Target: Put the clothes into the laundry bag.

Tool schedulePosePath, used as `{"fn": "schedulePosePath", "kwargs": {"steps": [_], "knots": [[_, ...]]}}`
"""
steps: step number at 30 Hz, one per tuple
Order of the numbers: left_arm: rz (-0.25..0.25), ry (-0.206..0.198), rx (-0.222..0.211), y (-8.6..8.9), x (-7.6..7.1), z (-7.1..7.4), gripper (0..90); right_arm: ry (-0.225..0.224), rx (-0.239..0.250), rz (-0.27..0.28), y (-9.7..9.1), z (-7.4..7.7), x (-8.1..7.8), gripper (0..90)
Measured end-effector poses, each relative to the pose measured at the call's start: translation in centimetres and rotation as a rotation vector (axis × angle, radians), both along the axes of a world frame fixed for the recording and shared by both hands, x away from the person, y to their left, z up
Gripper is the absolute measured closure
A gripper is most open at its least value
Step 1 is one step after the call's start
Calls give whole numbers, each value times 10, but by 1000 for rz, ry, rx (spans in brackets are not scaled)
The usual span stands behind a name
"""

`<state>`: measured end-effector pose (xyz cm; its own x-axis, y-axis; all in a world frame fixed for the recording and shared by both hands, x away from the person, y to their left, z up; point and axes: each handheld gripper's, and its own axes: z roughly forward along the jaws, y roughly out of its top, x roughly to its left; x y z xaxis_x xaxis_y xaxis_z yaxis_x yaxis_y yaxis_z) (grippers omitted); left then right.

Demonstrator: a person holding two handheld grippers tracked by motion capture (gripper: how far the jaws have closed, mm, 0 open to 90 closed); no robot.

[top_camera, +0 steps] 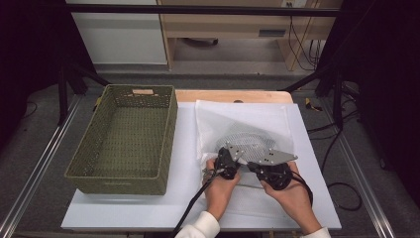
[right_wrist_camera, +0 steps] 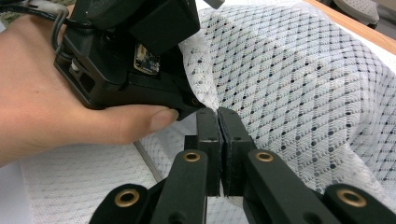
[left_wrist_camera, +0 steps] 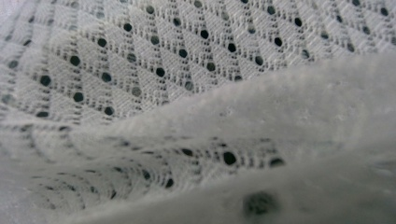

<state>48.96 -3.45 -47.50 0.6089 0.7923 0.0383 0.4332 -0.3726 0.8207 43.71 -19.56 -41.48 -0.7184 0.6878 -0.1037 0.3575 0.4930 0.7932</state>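
Note:
A white mesh cloth (top_camera: pixel 247 124) with a diamond pattern of small holes lies on the white board, bunched into a raised hump at its near side. My two grippers meet at that hump. The right gripper (right_wrist_camera: pixel 218 122) has its jaws pressed together on the cloth's (right_wrist_camera: pixel 299 93) edge. Just left of it a hand holds the left gripper (right_wrist_camera: pixel 194 103), and the cloth's edge runs into its front. In the left gripper view the cloth (left_wrist_camera: pixel 154 60) hangs right in front of the camera and hides the jaws. From above, the left gripper (top_camera: pixel 236 161) and the right gripper (top_camera: pixel 250 166) nearly touch.
An olive woven basket (top_camera: pixel 171 129) stands on the left part of the white board (top_camera: pixel 183 198), with nothing inside. A wooden table edge (top_camera: pixel 233 95) runs behind the cloth. Black frame bars and cables flank the table.

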Motion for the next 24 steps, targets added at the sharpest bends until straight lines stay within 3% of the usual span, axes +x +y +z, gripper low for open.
{"fn": "schedulePosePath", "kwargs": {"steps": [6, 24], "knots": [[9, -14, 8, -1, 0, -1, 900, -1, -1, 1, 0, 0, 0, 887], [5, -2, 16, -2, -3, 2, 900, -2, 3, 2, -2, 1, 0, 887]]}}
